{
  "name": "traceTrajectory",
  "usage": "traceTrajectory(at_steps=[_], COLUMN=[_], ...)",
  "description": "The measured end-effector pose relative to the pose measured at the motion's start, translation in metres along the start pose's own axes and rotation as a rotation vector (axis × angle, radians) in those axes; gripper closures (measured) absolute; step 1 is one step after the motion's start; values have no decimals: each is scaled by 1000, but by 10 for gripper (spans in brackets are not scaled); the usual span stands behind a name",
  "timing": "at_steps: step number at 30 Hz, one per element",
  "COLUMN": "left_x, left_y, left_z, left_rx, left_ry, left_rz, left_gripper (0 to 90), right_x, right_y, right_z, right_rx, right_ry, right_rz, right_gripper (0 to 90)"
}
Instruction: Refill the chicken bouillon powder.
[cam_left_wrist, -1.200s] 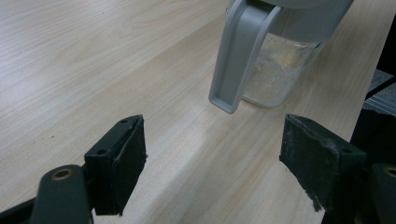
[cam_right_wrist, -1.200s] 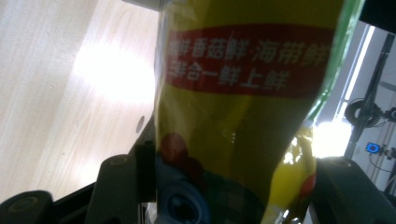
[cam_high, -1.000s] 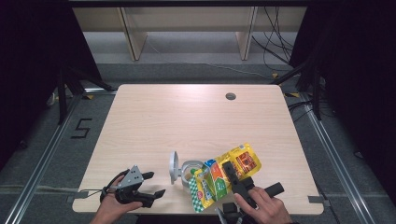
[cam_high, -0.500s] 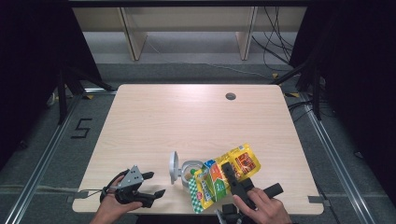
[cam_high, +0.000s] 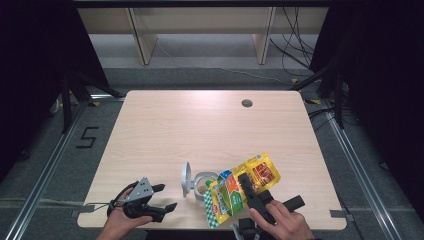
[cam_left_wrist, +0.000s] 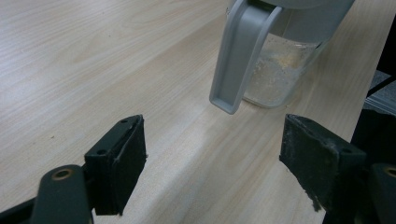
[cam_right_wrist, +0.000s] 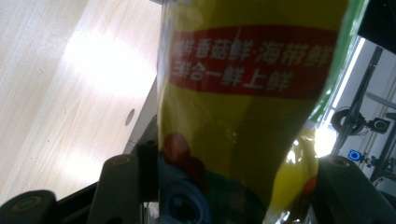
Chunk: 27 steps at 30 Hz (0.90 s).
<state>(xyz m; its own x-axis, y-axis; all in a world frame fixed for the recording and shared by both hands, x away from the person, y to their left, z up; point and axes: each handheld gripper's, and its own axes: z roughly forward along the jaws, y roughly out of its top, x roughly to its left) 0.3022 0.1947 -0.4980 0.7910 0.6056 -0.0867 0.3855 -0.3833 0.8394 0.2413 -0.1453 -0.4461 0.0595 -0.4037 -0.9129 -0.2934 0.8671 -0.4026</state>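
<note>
A yellow seasoning bag (cam_high: 242, 187) with a red label and green trim is tilted over a clear container (cam_high: 202, 183) near the table's front edge. My right gripper (cam_high: 248, 182) is shut on the bag, and in the right gripper view the bag (cam_right_wrist: 243, 116) sits between both jaws. The container's grey flip lid (cam_high: 185, 177) stands open at its left. Some pale powder lies in the container (cam_left_wrist: 278, 70), whose grey lid (cam_left_wrist: 238, 51) hangs toward the camera. My left gripper (cam_high: 164, 198) rests at the front left, open, with its fingers (cam_left_wrist: 119, 163) spread and nothing between them.
The wooden table (cam_high: 210, 125) has a round cable hole (cam_high: 247, 103) at the back right. Shelf legs and cables stand beyond the far edge. A floor marking reading 5 (cam_high: 87, 137) lies to the left.
</note>
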Motion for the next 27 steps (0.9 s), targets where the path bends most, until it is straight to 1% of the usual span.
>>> traceTrajectory(at_steps=[2, 3, 4, 5, 6, 8, 9, 10, 11, 12, 13, 15, 16, 19, 21, 22, 23, 24, 25, 27], left_x=[0, 0, 0, 0, 0, 0, 0, 0, 0, 0, 0, 0, 0, 0, 0, 0, 0, 0, 0, 0], left_y=[0, 0, 0, 0, 0, 0, 0, 0, 0, 0, 0, 0, 0, 0, 0, 0, 0, 0, 0, 0], left_z=[0, 0, 0, -1, -1, -1, -1, -1, 0, 0, 0, 0, 0, 0, -1, 0, 0, 0, 0, 0], left_rx=[1, 5, 5, 11, 14, 2, 3, 11, 5, 4, 0, 4, 2, -2, 15, 0, 0, -1, 1, 4], left_ry=[-5, -2, -5, 0, 2, 1, 1, 2, -2, -2, 0, -2, -2, -2, 2, -4, -4, -3, 1, -3], left_rz=[2, 7, 7, 10, 11, 6, 6, 8, 8, 8, 2, 6, 3, -1, 9, 4, 3, 1, 2, 4], left_gripper=[221, 221, 220, 221, 220, 221, 220, 221, 220, 221, 221, 221, 221, 221, 221, 221, 221, 221, 221, 221], right_x=[0, 0, 0, 0, 0, 0, -1, 0, 1, 0, 0, 1, 1, 1, 0, 0, 2, 0, 0, -2], right_y=[0, 0, 0, 0, 0, -1, 0, 0, -1, 0, 0, 0, 0, -1, -2, -2, -2, -2, -2, -3], right_z=[0, 0, 0, 0, 0, 0, 0, -1, 0, 0, 0, 0, 0, 0, -1, -1, 0, 0, -1, -1], right_rx=[0, 5, -1, -10, -7, -6, -9, -4, -4, -13, -9, -8, -3, 0, -5, -8, -5, -6, 2, 1], right_ry=[4, 9, 13, 5, 7, 3, 0, 3, 9, 1, 9, 12, 9, 11, 8, 6, 15, 11, 22, 27], right_rz=[-1, 7, 2, -9, 4, 4, -6, 3, 19, 2, 10, 9, 16, 7, 0, -2, 9, 0, 10, 7], right_gripper=[482, 482, 482, 483, 483, 483, 483, 483, 483, 483, 483, 483, 483, 483, 483, 483, 483, 483, 483, 483])
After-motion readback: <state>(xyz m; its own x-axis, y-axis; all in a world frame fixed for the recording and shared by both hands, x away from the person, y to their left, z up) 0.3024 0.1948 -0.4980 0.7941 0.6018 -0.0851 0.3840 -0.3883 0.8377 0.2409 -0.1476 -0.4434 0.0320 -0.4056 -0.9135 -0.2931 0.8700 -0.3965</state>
